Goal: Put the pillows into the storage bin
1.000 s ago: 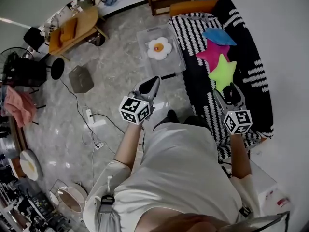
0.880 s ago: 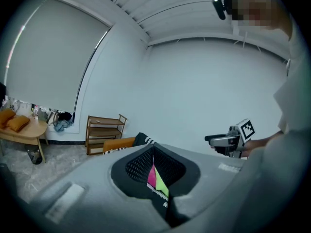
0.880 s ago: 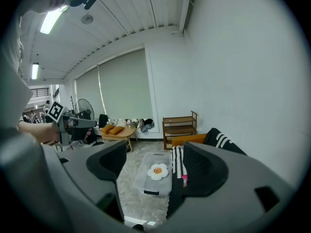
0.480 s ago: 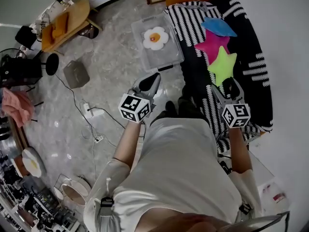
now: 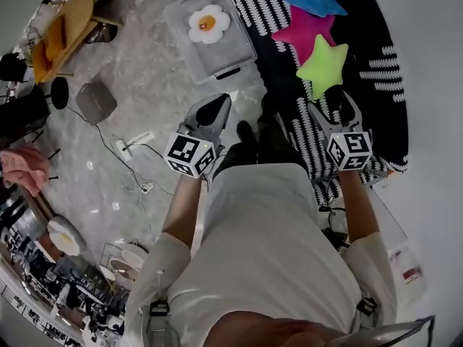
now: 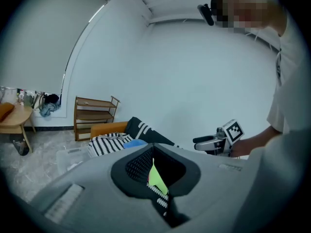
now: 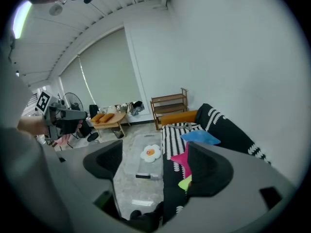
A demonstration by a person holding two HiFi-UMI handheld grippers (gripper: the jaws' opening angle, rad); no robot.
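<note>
My head camera looks steeply down from above. My torso fills the bottom of the frame, with the floor far below and the striped sofa at upper right.

The camera on my left hand-held gripper sits right behind its jaws. It faces almost level across the room, with the wooden shelf at left and the sofa low in the centre.

The camera on my right hand-held gripper tilts down along the sofa towards the same shelf.

All three views share the storage bin and the green star pillow. Each gripper view catches the other hand-held gripper at its edge.
</note>
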